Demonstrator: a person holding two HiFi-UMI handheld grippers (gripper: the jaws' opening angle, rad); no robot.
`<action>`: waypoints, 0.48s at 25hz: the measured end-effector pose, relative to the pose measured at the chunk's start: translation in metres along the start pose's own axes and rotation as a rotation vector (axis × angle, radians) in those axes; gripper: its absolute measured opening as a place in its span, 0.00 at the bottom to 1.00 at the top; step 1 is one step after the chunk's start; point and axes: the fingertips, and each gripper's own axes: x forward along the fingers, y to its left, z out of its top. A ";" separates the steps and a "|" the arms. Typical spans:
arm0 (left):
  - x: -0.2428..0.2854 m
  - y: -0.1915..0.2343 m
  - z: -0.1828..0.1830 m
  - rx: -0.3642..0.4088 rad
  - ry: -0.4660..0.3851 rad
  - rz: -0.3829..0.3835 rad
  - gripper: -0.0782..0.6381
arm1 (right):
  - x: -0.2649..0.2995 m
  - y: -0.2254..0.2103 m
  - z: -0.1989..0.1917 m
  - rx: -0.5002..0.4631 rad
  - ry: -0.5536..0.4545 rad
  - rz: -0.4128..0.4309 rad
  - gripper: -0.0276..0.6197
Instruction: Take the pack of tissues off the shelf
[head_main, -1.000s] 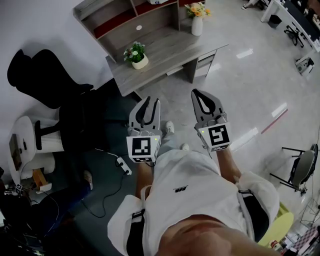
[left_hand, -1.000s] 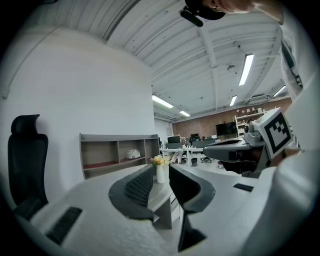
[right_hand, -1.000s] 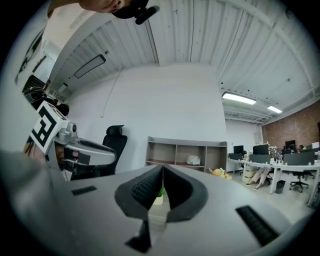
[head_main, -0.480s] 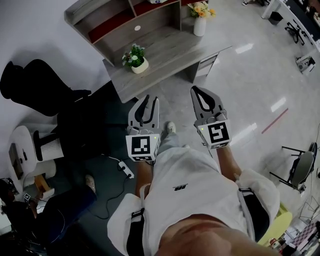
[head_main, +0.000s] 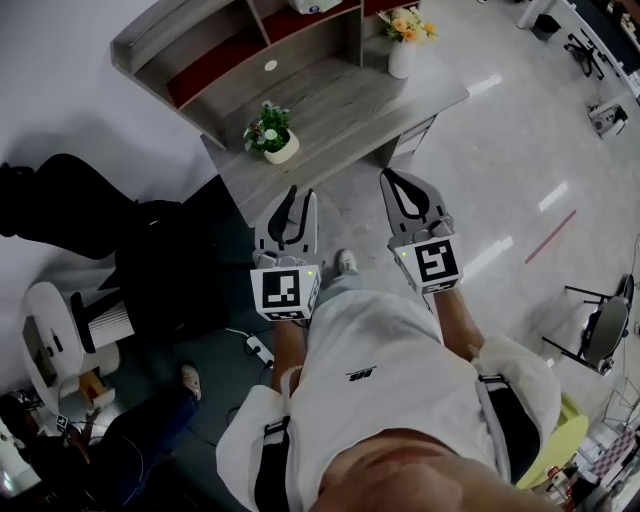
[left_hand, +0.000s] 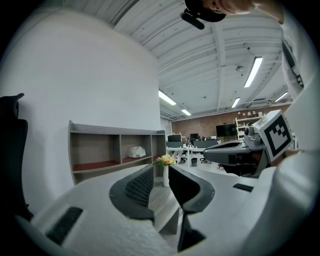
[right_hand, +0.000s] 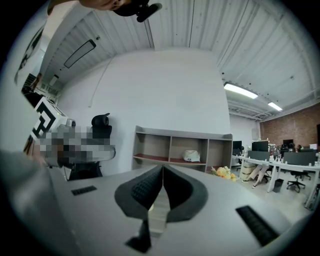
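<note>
The white pack of tissues (head_main: 315, 5) lies in a compartment of the grey shelf (head_main: 200, 60) at the back of the desk (head_main: 340, 100). It also shows in the left gripper view as the tissue pack (left_hand: 136, 152) and in the right gripper view as the tissue pack (right_hand: 191, 156). My left gripper (head_main: 300, 195) hangs in front of the desk edge, far short of the shelf, jaws a narrow gap apart and empty (left_hand: 161, 169). My right gripper (head_main: 392, 180) is level beside it, jaws closed together on nothing (right_hand: 162, 167).
A potted plant (head_main: 270, 135) stands on the desk's near left, and a white vase of flowers (head_main: 402, 45) at its right. A black office chair (head_main: 60, 205) stands left of the desk. A power strip (head_main: 258, 350) and cable lie on the floor.
The desk and shelf have drawn nearer and shifted left in the head view. Both grippers have been carried forward toward the desk, with their jaws unchanged.
</note>
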 end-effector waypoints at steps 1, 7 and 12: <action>0.005 0.004 0.000 -0.001 0.000 -0.006 0.26 | 0.006 -0.001 0.001 -0.002 0.001 -0.003 0.08; 0.030 0.032 -0.002 -0.004 0.002 -0.037 0.26 | 0.041 -0.002 0.001 -0.004 0.013 -0.029 0.08; 0.050 0.050 -0.002 -0.003 -0.011 -0.068 0.26 | 0.064 -0.006 0.001 -0.002 0.019 -0.059 0.08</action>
